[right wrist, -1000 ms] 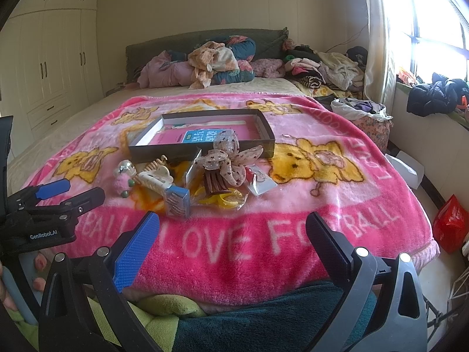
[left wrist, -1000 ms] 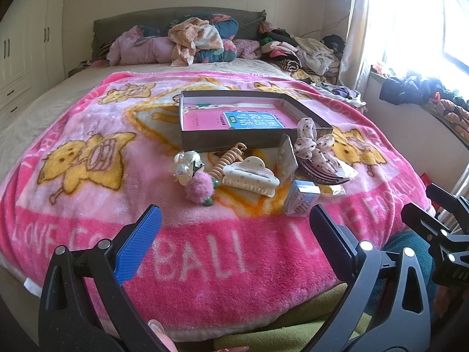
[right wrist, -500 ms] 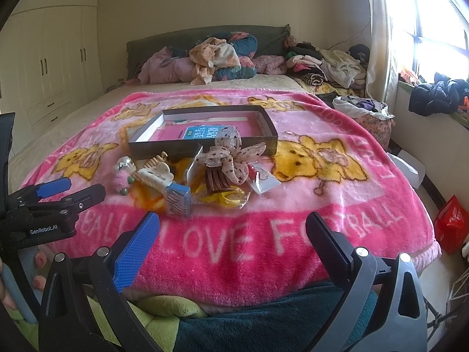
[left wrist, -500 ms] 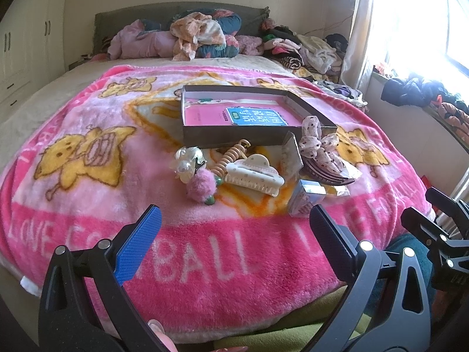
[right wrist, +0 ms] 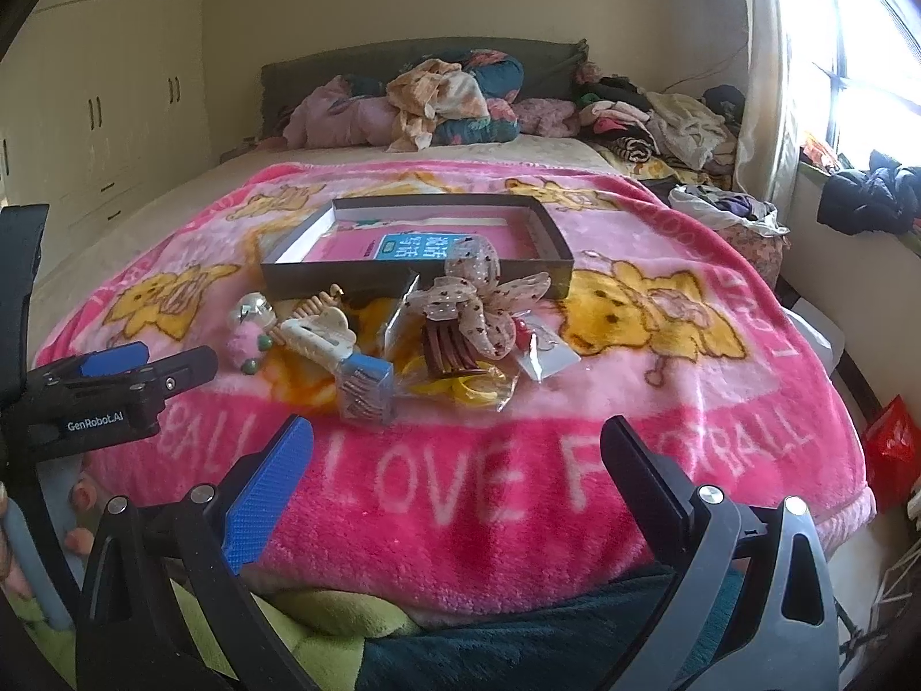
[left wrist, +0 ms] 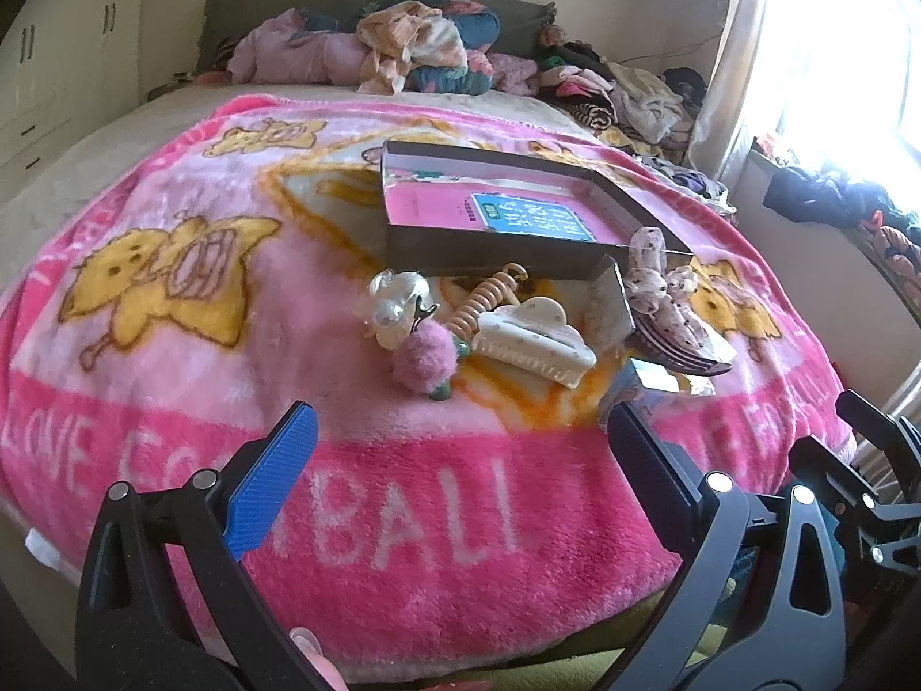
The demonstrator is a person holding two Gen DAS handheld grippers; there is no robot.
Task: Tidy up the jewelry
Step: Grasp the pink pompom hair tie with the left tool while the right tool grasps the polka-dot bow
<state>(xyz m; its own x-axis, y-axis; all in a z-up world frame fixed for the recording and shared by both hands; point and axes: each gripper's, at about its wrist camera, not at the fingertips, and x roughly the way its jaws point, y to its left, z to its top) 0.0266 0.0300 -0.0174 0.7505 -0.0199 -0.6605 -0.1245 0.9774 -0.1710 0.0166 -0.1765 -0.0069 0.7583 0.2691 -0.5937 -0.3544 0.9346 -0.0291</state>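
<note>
A shallow dark box (left wrist: 489,250) (right wrist: 403,282) with a pink lining lies on the pink blanket. In front of it lies a heap of hair accessories: a pearl clip (left wrist: 394,302), a pink pom-pom (left wrist: 423,363), a cream claw clip (left wrist: 532,340) (right wrist: 316,337), a spotted bow (left wrist: 653,288) (right wrist: 478,299), a brown comb clip (right wrist: 449,351) and a small blue packet (right wrist: 365,388). My left gripper (left wrist: 460,472) is open and empty, just short of the heap. My right gripper (right wrist: 455,478) is open and empty, over the blanket's front edge.
The pink cartoon blanket (right wrist: 633,403) covers the bed. Piled clothes (right wrist: 449,98) lie at the headboard. A wardrobe (right wrist: 86,115) stands at the left. A window sill with clothes (right wrist: 863,201) is at the right. A red bag (right wrist: 889,449) lies on the floor.
Both grippers have moved forward toward the heap; the accessories and box look larger and nearer. Both stay open and empty.
</note>
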